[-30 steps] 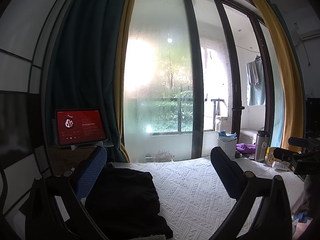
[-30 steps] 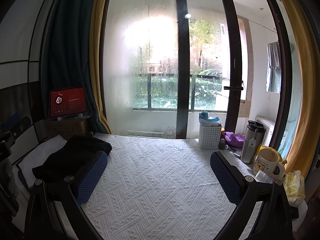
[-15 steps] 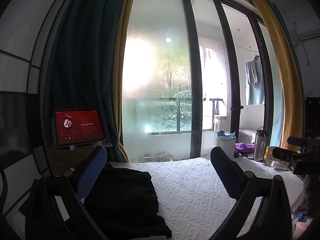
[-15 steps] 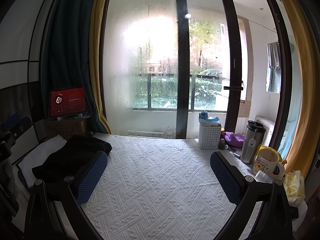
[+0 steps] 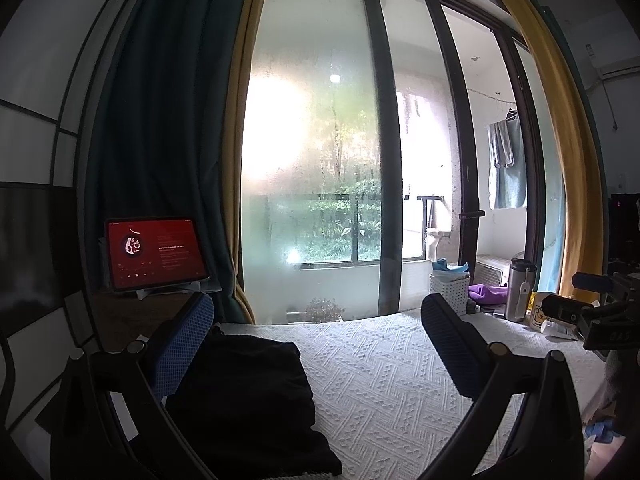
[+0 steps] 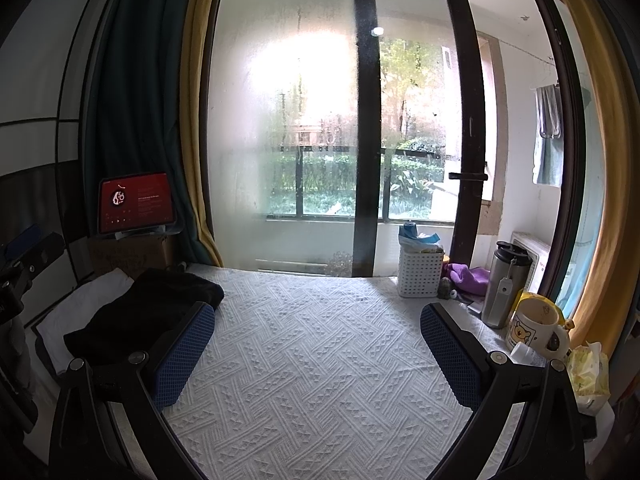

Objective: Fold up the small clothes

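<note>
Black garment [image 5: 244, 396], folded, at left edge of bed [image 6: 312, 360], partly over white pillow [image 6: 76, 312]. Left gripper [image 5: 318, 344]: jaws wide, empty, above garment's right edge. Right gripper [image 6: 318, 354]: jaws wide, empty, over bare bedspread. White basket [image 6: 420, 276], steel flask [image 6: 504, 284], bear mug [image 6: 534, 328] along right edge. Red-screened tablet [image 5: 154, 254] at far left corner.

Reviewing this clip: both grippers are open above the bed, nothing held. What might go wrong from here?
1. The black garment lies partly on the white pillow; the left gripper may pinch both.
2. Black bunched cloth hides its edges, so a fold may start crooked.
3. The mug and steel flask stand close to the right gripper; a wide swing may tip them.
</note>
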{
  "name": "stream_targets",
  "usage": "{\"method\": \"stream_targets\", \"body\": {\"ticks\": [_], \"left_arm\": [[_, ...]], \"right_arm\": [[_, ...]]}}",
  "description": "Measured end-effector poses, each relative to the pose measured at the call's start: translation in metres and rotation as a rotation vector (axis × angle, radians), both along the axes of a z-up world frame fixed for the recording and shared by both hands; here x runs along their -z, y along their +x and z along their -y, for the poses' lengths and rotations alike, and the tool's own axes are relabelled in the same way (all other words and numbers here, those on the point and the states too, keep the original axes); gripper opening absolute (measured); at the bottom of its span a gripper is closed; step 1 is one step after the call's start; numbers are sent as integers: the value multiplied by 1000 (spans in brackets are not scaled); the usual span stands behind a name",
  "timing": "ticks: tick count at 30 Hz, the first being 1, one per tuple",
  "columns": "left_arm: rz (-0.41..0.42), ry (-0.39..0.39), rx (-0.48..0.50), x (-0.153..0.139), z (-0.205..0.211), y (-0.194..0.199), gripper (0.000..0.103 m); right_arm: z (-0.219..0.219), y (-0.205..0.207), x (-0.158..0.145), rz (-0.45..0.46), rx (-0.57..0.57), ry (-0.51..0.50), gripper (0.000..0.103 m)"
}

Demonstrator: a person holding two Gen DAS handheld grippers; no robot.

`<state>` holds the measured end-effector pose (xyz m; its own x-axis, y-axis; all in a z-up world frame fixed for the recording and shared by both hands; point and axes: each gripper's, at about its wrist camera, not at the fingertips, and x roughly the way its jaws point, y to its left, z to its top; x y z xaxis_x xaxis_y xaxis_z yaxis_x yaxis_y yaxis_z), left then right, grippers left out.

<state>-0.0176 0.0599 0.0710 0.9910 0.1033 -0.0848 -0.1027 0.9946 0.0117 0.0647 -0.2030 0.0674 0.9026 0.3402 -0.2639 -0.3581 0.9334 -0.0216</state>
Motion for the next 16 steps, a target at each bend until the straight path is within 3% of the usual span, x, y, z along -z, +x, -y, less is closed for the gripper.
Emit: {"method": "stream_targets", "body": {"ticks": [16], "left_arm": [[-6, -1, 15, 1, 3, 1, 102]], "right_arm": [[1, 4, -1, -1, -9, -10, 103]]}}
